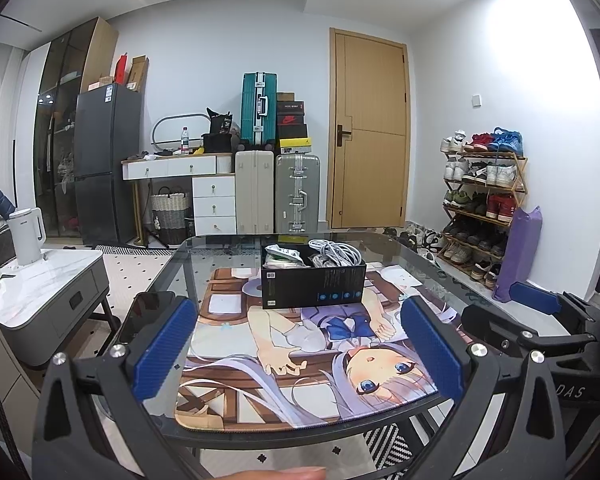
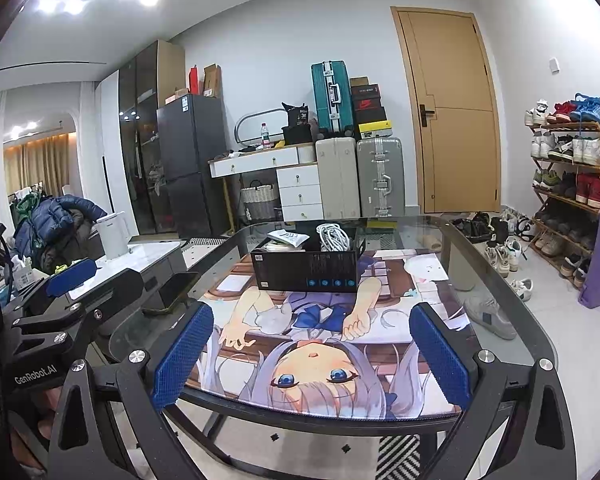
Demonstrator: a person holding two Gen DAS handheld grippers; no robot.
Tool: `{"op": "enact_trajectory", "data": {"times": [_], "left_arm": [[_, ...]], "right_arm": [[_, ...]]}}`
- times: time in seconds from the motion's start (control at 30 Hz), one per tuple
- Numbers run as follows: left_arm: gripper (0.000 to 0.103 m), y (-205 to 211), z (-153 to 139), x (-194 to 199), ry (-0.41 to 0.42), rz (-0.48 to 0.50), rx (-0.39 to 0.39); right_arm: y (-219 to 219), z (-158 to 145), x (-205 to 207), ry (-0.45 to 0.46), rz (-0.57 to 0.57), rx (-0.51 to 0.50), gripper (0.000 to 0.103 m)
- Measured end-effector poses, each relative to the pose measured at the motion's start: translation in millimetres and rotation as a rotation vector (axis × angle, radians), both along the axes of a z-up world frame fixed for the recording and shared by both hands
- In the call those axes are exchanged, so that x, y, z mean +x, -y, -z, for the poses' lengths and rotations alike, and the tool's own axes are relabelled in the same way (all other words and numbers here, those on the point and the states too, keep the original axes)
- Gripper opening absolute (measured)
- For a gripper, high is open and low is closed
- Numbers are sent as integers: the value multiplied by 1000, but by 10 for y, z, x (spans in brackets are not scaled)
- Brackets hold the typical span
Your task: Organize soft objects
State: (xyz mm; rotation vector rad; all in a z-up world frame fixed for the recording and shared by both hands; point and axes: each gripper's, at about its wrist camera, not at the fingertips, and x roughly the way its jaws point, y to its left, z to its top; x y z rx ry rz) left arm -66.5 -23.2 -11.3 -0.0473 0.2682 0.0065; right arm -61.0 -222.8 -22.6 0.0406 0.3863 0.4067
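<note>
Cluttered room, glass bench (image 1: 440, 258) under a printed mat (image 1: 300, 360). Black box (image 1: 314, 286) at mat's far edge, holding coiled white cable (image 1: 334, 254) and crinkly pouch (image 1: 282, 255). Likely light, floppy; best pinched mid-coil. Left gripper (image 1: 300, 354) and right gripper (image 2: 312, 354) fingers wide, empty.

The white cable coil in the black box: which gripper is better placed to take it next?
Probably the right. The white cable coil sits at the right end of the black box, nearer the right gripper. The left gripper, also open and empty, faces the white pouch end.
</note>
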Motion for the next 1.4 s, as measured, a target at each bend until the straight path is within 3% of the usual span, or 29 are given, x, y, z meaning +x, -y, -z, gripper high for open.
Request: {"op": "enact_trajectory", "data": {"times": [1.4], "left_arm": [[103, -56, 42, 39, -16, -10, -13]], "right_arm": [[39, 33, 9, 6, 4, -7, 100]]}}
